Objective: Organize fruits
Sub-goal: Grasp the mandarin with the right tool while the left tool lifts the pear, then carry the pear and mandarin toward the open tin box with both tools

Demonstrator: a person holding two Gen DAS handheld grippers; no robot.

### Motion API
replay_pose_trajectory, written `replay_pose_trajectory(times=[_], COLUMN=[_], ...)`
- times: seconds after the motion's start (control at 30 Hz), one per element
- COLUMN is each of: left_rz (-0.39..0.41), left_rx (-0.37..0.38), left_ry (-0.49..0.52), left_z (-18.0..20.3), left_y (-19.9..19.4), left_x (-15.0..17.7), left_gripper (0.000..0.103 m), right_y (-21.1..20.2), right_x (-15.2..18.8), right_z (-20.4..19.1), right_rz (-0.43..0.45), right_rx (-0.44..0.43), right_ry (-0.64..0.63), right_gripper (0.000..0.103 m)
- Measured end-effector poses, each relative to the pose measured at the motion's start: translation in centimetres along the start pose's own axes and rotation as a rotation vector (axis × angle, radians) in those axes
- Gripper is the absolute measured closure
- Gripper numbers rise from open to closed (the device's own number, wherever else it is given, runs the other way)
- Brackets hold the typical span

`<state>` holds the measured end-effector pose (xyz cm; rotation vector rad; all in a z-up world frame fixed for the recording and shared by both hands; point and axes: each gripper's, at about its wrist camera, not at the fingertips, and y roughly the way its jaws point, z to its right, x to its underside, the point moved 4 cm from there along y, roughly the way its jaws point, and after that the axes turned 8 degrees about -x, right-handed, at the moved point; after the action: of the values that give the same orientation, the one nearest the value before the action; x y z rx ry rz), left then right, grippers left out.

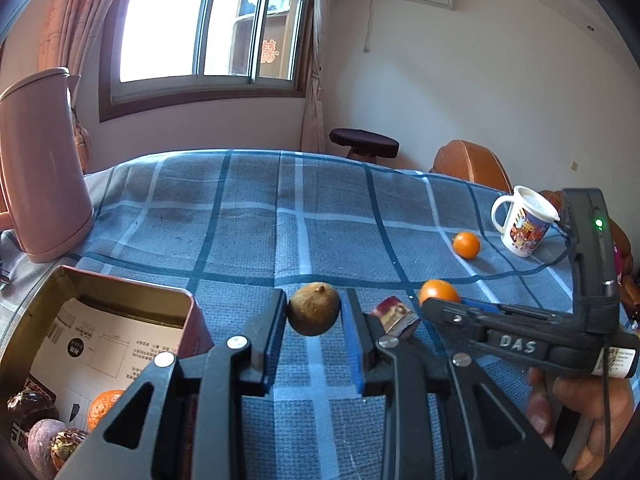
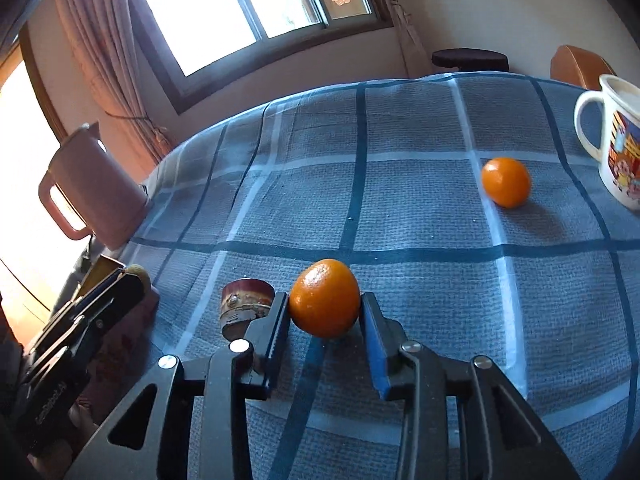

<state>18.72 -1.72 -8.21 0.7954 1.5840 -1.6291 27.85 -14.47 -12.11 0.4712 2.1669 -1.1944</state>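
Blue checked cloth [image 1: 248,216] covers the table. At six o'clock in the left view, the left gripper [image 1: 314,312] pinches a brown fruit [image 1: 314,309] across its middle; the tin box [image 1: 120,312] of fruit sits at eight o'clock. Right gripper [image 2: 325,308] brackets a near orange [image 2: 324,298], one finger touching, though whether it grips I cannot tell. A far orange [image 2: 506,182] lies at one o'clock beside the mug [image 2: 612,136]. All look light, firm and prone to rolling; grasp at the widest girth.

Both wrist cams sit low and close over the checked tablecloth [image 1: 248,216], facing the far window [image 1: 208,24]. Left cam looks from further left; both share the mug [image 2: 616,140] and far orange [image 2: 506,182].
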Motion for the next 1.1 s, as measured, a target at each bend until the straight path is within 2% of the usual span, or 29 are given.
replay_pose_trajectory(times=[0.23, 0.47, 1.1], left_rz=[0.033, 0.046, 0.093], left_rx=[-0.005, -0.010, -0.028], left_ry=[0.018, 0.023, 0.038], left_z=[0.3, 0.4, 0.5], left_y=[-0.6, -0.9, -1.9], left_x=[0.0, 0.0, -0.1], left_gripper=[0.074, 0.074, 0.074], right_y=[-1.6, -3.6, -5.9], right_x=[0.4, 0.6, 1.1], right_z=[-0.6, -2.0, -4.7], right_rz=[0.057, 0.147, 0.266], right_rx=[-0.021, -0.002, 0.059], right_ry=[-0.018, -0.088, -0.229], right_gripper=[0.066, 0.066, 0.066])
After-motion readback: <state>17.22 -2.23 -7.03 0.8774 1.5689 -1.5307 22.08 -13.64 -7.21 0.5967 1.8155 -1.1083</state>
